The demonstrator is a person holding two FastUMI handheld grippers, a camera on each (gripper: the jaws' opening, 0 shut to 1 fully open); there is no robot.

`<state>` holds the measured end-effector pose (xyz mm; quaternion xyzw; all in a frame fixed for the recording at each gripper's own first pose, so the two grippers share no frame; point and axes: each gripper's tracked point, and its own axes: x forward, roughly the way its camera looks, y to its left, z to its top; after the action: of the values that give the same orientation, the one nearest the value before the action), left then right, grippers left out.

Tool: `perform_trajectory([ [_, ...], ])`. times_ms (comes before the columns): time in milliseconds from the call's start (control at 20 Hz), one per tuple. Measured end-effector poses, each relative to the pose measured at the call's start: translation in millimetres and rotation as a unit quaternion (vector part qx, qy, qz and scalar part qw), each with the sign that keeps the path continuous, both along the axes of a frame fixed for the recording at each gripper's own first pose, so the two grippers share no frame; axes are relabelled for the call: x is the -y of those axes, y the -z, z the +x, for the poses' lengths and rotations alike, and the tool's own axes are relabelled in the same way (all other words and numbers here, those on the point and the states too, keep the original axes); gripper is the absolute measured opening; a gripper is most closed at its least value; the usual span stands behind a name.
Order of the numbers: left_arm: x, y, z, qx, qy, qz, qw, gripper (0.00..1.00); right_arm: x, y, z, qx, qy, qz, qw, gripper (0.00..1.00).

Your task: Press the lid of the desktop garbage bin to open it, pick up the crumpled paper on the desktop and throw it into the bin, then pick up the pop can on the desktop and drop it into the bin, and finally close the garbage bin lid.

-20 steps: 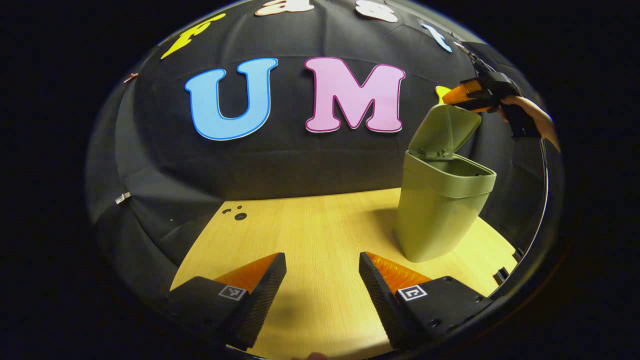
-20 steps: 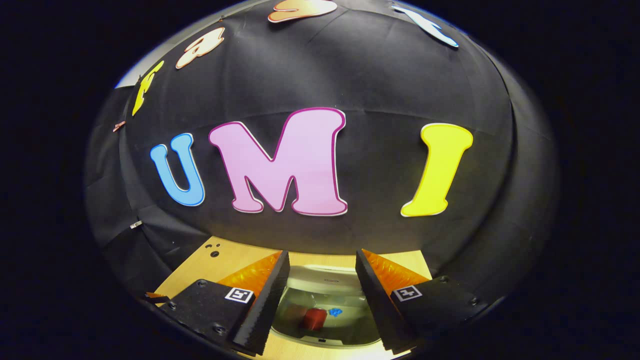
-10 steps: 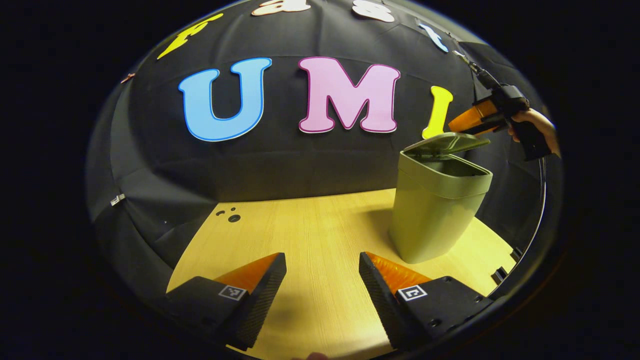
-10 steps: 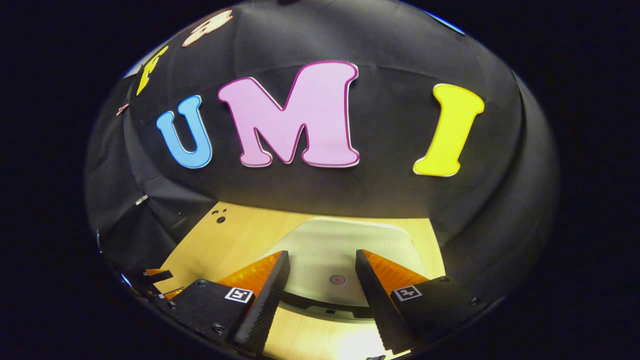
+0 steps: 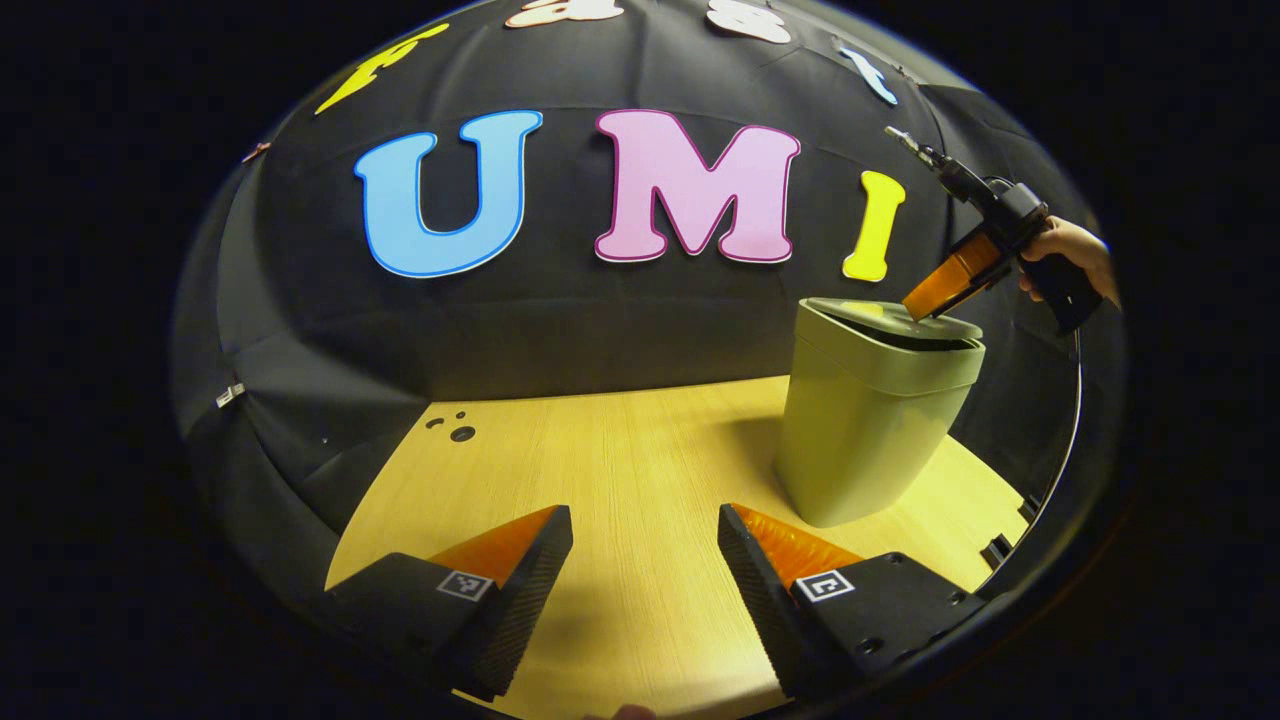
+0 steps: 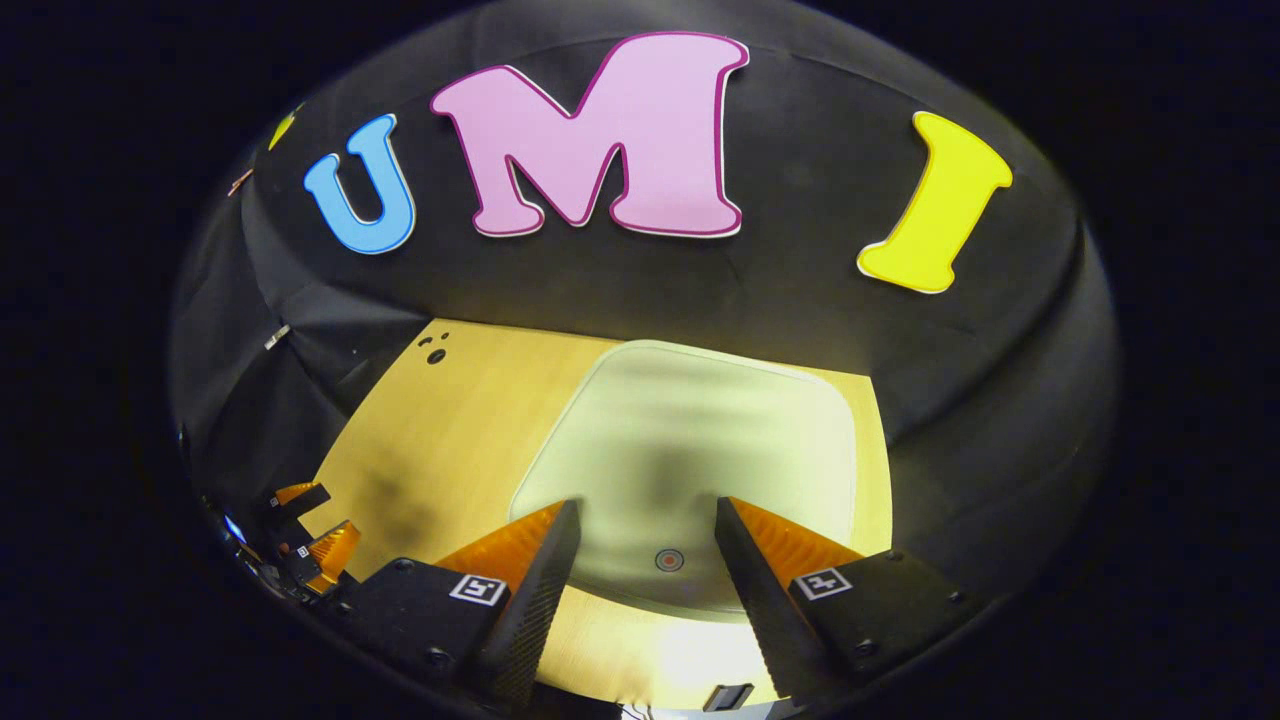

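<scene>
The tall olive-green plastic garbage bin (image 5: 868,420) stood upright on the pale wooden desktop (image 5: 620,470), at the right of the left gripper view and toward the far edge, near the black cloth wall. Its flat green lid (image 5: 880,318) lay down on the bin's rim, level and closed as far as that view showed. In the right gripper view the same lid (image 6: 690,440) appeared from above as a rounded pale-green panel with a small red round mark (image 6: 669,560) near its near edge.

The right gripper (image 6: 640,550) pointed steeply down over the lid, its two fingers spread apart with the red mark between them. In the left gripper view this gripper (image 5: 940,288) showed farther off, held by a person's hand (image 5: 1070,255) at the far right, its tips meeting the top of the lid; whether they pressed on it or only touched it could not be told.

The left gripper (image 5: 645,545) hovered low over the near part of the desktop, well apart from the bin, its fingers spread wide with bare wood between them. It also appeared small at the lower left of the right gripper view (image 6: 310,540).

A few small dark holes (image 5: 455,430) marked the far left corner of the desktop.
</scene>
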<state>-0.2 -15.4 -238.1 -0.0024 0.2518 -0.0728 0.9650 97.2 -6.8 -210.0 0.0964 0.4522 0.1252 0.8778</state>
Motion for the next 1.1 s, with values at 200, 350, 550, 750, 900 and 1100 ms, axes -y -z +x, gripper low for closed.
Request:
perform_trajectory([
  [200,-4.9,2.0,-0.4,-0.003,-0.008,0.003,1.000,0.96,-0.4,3.5,-3.3,-0.008,-0.014,0.002,1.000,0.88],
  [350,-8.7,4.1,0.1,-0.006,-0.017,0.003,1.000,0.94,-3.1,11.3,-3.0,-0.013,-0.024,-0.001,1.000,0.88],
  [550,-5.1,2.5,2.7,-0.003,-0.015,0.005,1.000,0.94,-4.0,4.0,6.1,0.009,-0.023,0.001,1.000,0.88],
  [750,-1.0,-4.1,5.0,0.007,-0.008,0.012,1.000,0.94,-10.9,-7.1,6.2,0.062,-0.022,0.003,0.998,0.87],
  [900,4.8,-9.5,6.2,0.012,-0.007,0.007,1.000,0.94,-13.2,-30.8,3.7,0.120,-0.006,0.010,0.993,0.86],
  [1100,12.3,-19.2,9.0,0.025,0.000,0.009,1.000,0.94,-28.8,-59.6,-11.9,0.184,-0.002,0.014,0.983,0.86],
])
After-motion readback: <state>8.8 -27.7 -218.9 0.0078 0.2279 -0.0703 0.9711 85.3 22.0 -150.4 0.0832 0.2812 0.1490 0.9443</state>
